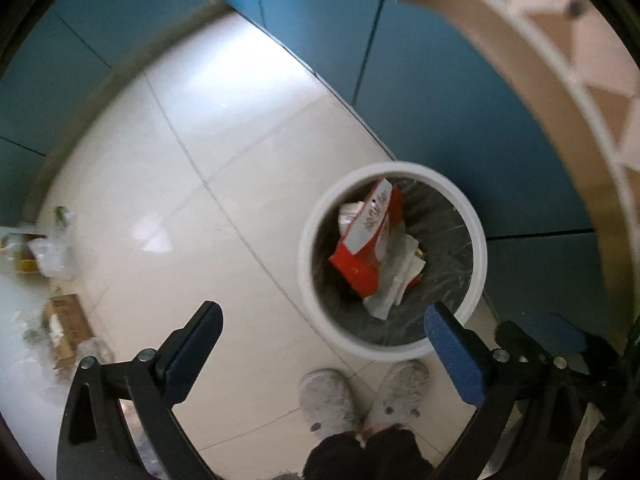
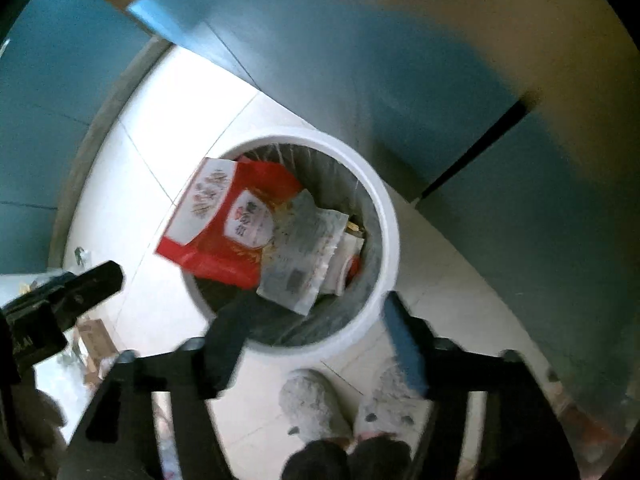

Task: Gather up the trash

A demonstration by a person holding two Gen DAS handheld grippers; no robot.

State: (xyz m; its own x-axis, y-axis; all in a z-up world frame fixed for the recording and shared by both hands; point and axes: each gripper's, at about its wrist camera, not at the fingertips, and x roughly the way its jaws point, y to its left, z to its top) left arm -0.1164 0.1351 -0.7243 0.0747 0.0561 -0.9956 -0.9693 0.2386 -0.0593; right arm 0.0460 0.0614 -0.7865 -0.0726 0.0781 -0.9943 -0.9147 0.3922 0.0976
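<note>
The pale tiled floor (image 1: 192, 168) carries a white bin (image 1: 316, 300) beside the blue wall, two grey slippers (image 1: 326, 402) just before it, and a cardboard box (image 1: 66, 330) with loose plastic scraps (image 1: 52, 254) well apart at the left.

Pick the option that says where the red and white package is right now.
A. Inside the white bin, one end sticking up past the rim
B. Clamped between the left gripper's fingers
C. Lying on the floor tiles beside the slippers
A: the red and white package sits in the white bin among papers, its upper end poking over the rim.
</note>
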